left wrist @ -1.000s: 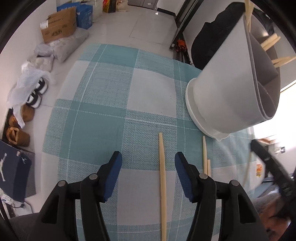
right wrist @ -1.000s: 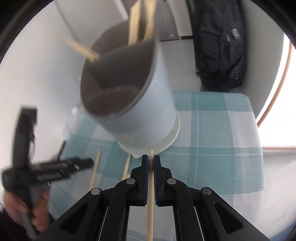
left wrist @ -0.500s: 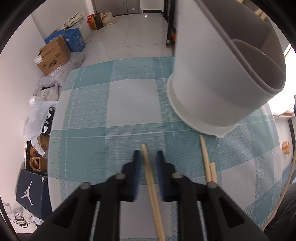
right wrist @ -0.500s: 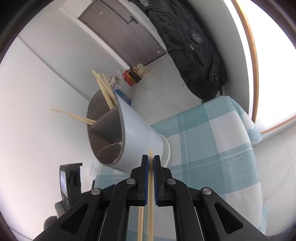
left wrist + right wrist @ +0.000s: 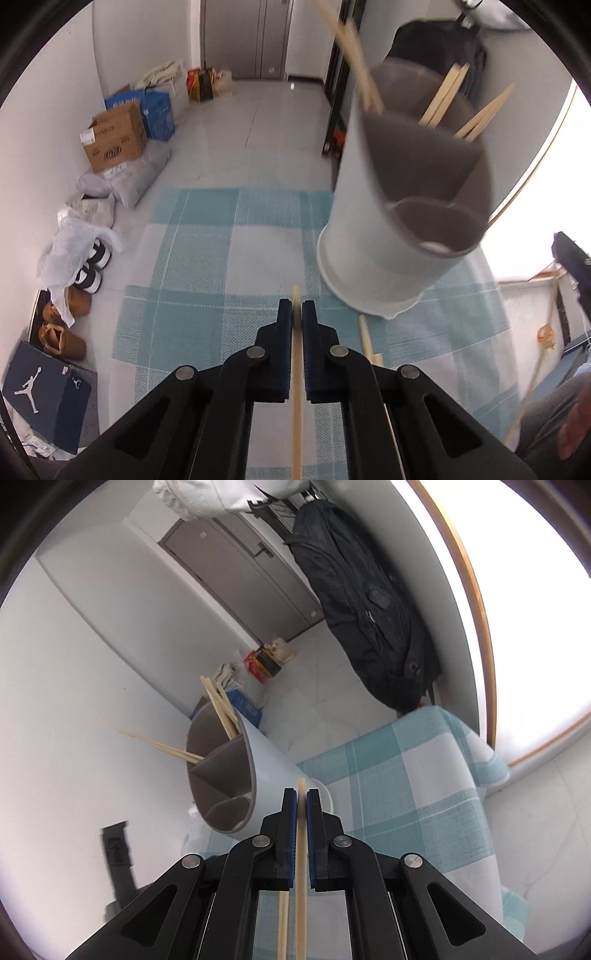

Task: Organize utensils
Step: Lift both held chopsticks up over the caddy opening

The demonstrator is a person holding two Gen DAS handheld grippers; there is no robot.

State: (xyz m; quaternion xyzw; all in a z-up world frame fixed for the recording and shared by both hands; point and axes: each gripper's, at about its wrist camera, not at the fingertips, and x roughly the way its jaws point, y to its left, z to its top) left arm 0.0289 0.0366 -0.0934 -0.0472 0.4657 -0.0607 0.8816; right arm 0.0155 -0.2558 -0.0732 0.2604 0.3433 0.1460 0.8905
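Note:
My left gripper point(image 5: 296, 308) is shut on a wooden chopstick point(image 5: 296, 398) that runs back between its blue pads, lifted above the checked tablecloth point(image 5: 207, 280). To its right stands the grey divided utensil holder point(image 5: 402, 236) with several chopsticks point(image 5: 441, 99) in its far compartments. Two more chopsticks point(image 5: 366, 338) lie on the cloth by the holder's base. My right gripper point(image 5: 301, 799) is shut on another chopstick point(image 5: 301, 886), its tip in front of the utensil holder point(image 5: 266, 771). A loose chopstick point(image 5: 283, 923) shows below the jaws.
Cardboard and blue boxes point(image 5: 125, 125), bags and shoes point(image 5: 88, 266) lie on the floor left of the table. A black backpack point(image 5: 365, 605) hangs on the wall behind the table. The other gripper point(image 5: 118, 856) shows blurred at lower left in the right wrist view.
My left gripper closed on the chopstick on the cloth and lifted it, tilting up toward the holder. My right gripper rose and drew back from the holder with its chopstick.

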